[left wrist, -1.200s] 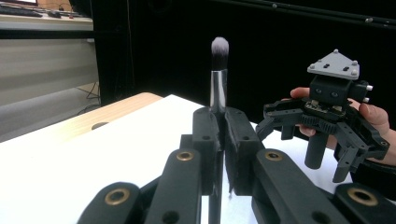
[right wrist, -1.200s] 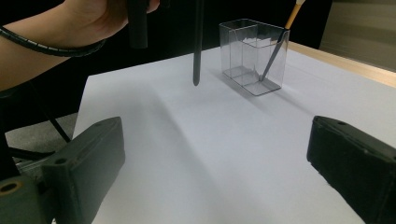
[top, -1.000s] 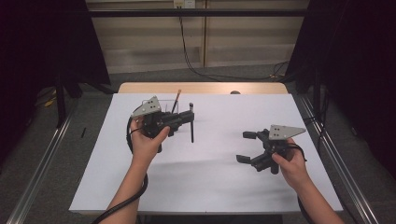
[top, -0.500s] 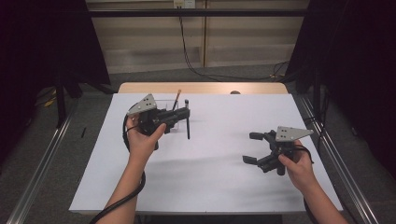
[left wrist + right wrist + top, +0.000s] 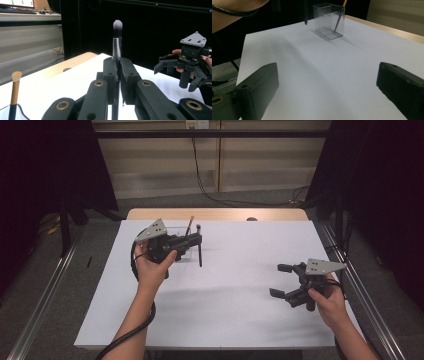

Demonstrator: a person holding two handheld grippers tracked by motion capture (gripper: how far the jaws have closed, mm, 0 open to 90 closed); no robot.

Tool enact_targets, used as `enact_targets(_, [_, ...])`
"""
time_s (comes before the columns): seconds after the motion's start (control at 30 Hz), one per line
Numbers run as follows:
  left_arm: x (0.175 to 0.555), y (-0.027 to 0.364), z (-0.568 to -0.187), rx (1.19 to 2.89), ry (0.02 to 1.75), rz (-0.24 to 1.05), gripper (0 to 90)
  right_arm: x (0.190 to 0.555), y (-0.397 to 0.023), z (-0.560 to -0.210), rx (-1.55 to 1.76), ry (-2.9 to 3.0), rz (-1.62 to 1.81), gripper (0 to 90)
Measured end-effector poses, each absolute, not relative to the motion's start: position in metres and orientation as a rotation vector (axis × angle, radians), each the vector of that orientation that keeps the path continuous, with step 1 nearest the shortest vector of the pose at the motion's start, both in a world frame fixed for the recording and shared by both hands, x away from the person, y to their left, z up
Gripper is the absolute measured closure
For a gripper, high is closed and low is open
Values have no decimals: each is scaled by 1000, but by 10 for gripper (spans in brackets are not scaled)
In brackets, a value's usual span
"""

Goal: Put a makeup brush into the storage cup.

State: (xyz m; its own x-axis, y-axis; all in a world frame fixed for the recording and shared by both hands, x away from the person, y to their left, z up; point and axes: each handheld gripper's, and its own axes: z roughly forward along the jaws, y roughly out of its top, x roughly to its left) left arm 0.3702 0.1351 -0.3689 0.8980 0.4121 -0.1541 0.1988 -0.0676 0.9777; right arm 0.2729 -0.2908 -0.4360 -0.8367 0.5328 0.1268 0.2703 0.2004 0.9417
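Landmark: clear plastic holder (image 5: pixel 329 20), standing upright on the white sheet (image 5: pixel 240 285) toward its far left part, near the bare wooden table edge (image 5: pixel 220 214).

Left gripper (image 5: pixel 199 240), held in left hand (image 5: pixel 152 267), just beside the holder on its near side, raised above the sheet. Jaws closed on a dark-handled makeup brush (image 5: pixel 117 42); handle clamped between both pads, bristles grey-tipped and pointing up in the left gripper view. In the high view, brush (image 5: pixel 200 247) held roughly upright, lower end hanging free over the sheet just right of the holder. Lower tip also seen in the right gripper view, above the sheet and left of the holder, not touching it.

Inside the holder: one orange-handled brush (image 5: pixel 14 93), leaning, pale bristles up, handle end resting in the holder's bottom. Same brush in the high view (image 5: pixel 190 225), sticking out above the holder's rim.

Right gripper (image 5: pixel 280 280), held in right hand (image 5: pixel 327 302), well apart from the holder, toward the near right part of the sheet. Jaws spread wide, nothing between them; bare sheet between both pads in the right gripper view. Grey three-cornered plate (image 5: pixel 325 266) on top.

Dark cable (image 5: pixel 125 337) trailing from left gripper along the forearm toward the near edge.
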Motion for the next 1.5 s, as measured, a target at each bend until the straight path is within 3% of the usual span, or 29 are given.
enact_targets(1.5, [397,152,-346,1623,543,282,839,258,-319,-447,829,2180,1674,41])
